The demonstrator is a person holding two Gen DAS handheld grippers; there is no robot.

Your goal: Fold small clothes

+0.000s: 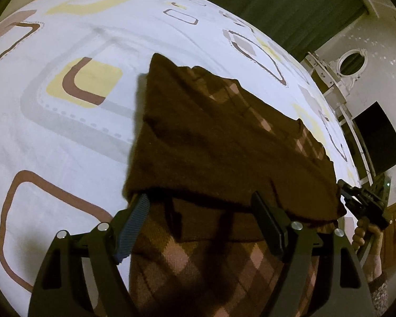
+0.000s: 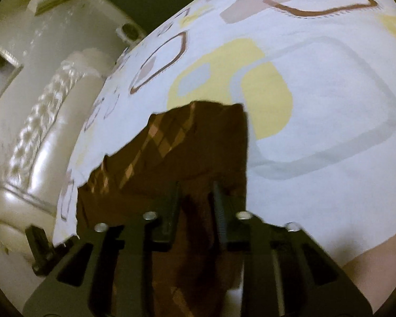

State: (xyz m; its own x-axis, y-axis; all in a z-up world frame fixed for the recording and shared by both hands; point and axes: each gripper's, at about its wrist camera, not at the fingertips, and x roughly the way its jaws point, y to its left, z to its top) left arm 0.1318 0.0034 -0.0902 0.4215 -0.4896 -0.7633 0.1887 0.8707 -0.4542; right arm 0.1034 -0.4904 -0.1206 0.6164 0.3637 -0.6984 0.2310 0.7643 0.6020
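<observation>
A white bedsheet (image 1: 52, 137) with brown and yellow squares fills both views. The left gripper (image 1: 200, 206) is wide open at the brown sweater's (image 1: 224, 137) folded edge. The right gripper (image 2: 196, 195) is nearly closed, pinching the sweater.

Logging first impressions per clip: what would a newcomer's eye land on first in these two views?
The brown argyle sweater fills the middle of both views, partly folded over itself on the white bedsheet printed with brown and yellow squares. The left gripper stands wide open at its near fold. The right gripper looks narrowed around the cloth edge; whether it pinches is unclear.
</observation>
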